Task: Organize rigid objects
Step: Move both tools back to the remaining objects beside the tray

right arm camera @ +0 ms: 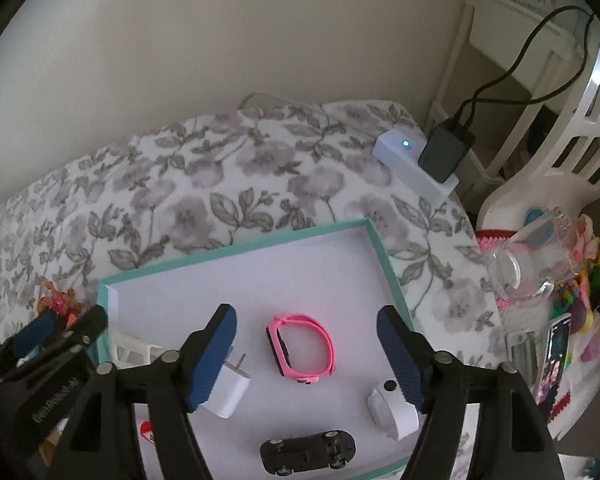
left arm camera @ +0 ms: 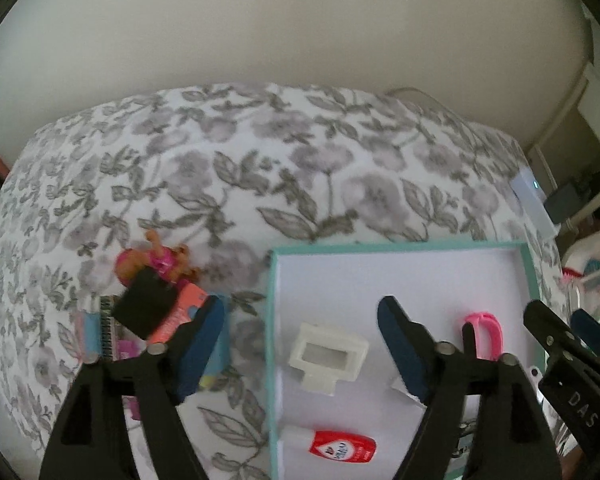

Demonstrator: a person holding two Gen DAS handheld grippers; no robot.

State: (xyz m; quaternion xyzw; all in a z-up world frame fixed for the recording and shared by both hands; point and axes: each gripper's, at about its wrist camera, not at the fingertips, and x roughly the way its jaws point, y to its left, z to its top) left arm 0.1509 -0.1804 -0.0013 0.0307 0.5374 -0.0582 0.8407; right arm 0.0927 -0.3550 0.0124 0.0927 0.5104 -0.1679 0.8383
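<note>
My left gripper [left arm camera: 300, 332] hangs over the teal-rimmed tray [left arm camera: 271, 320], jaws spread wide and grasping nothing. A white rectangular frame piece [left arm camera: 328, 356] lies on the tray floor in the gap between my fingers, untouched by either pad. Nearer to me, at the tray's front edge, lies a red-labelled glue bottle [left arm camera: 340, 446] on its side. My left finger reaches out past the tray's left rim, over the flowered bedspread [left arm camera: 260, 152].

My right gripper [right arm camera: 306, 346] is likewise released, its jaws apart over the same tray [right arm camera: 384, 256]. A pink wristband [right arm camera: 300, 346] lies flat on the white floor between the fingers, clear of both. Beside my left pad rests a white plug adapter [right arm camera: 230, 390] with its prongs pointing away from me; by my right pad sits a small white rounded gadget [right arm camera: 392, 410]. Closer to me a black toy car [right arm camera: 308, 456] lies upside down, wheels up.

Outside the tray, to its left on the bedspread, is a heap of things: an orange and pink doll [left arm camera: 156, 260], a black block [left arm camera: 146, 306], and coloured packets under it. At the far right of the bed a white power strip [right arm camera: 412, 164] carries a black charger [right arm camera: 446, 152]. A clear jar [right arm camera: 532, 260] lies tipped beside the bed.
</note>
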